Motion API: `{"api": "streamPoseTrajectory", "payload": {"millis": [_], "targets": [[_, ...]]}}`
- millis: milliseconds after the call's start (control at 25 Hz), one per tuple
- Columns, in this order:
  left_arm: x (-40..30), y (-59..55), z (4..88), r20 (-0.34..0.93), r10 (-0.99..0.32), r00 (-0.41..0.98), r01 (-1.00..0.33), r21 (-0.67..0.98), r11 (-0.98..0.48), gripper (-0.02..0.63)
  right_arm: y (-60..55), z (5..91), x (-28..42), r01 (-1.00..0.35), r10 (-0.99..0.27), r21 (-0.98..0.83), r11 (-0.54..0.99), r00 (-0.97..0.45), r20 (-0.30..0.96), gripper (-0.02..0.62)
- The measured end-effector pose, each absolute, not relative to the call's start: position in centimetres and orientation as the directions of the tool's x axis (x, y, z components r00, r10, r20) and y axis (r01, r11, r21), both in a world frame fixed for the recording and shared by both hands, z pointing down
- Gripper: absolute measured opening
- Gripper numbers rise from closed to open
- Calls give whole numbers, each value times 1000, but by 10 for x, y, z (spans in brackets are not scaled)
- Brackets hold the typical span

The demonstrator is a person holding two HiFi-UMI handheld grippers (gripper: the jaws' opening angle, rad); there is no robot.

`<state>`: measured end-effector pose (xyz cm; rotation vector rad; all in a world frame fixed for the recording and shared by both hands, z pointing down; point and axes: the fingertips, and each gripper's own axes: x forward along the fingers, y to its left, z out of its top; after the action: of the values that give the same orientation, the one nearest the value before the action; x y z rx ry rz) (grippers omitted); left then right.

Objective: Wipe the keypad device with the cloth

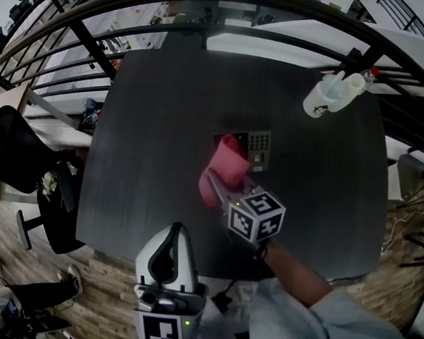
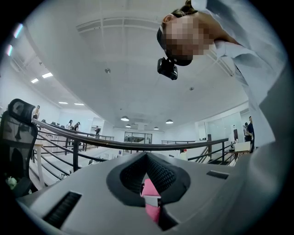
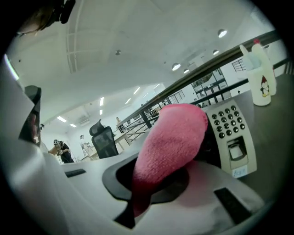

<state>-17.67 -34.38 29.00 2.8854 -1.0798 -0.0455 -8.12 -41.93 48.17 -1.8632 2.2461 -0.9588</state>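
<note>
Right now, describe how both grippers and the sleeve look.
The left gripper is a pale grey wedge-shaped shell with black ribbed pads and a black-and-white square marker behind. The right gripper matches it, with a white marker cube of black squares. Each shows a small green light. The person wears a pale sleeve.

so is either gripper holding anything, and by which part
The right gripper clamps the fuzzy pink cloth by its near end; the rest sticks out toward the grey keypad device. The left gripper, jaws together, holds nothing.
</note>
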Motion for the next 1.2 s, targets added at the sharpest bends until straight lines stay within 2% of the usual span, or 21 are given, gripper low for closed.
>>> {"api": "streamPoseTrajectory", "payload": {"millis": [440, 920, 1200], "targets": [[-151, -327, 277, -31, -623, 782, -621, 52, -782, 8, -340, 384, -23, -964, -967, -247, 103, -154, 201, 29], [-109, -300, 252, -93, -565, 820, -564, 38, -825, 8, -250, 299, 43, -998, -996, -18, -63, 62, 64, 29], [-97, -289, 236, -127, -559, 820, -561, 22, -828, 8, -225, 270, 57, -994, -994, 9, -112, 112, -10, 28]]}}
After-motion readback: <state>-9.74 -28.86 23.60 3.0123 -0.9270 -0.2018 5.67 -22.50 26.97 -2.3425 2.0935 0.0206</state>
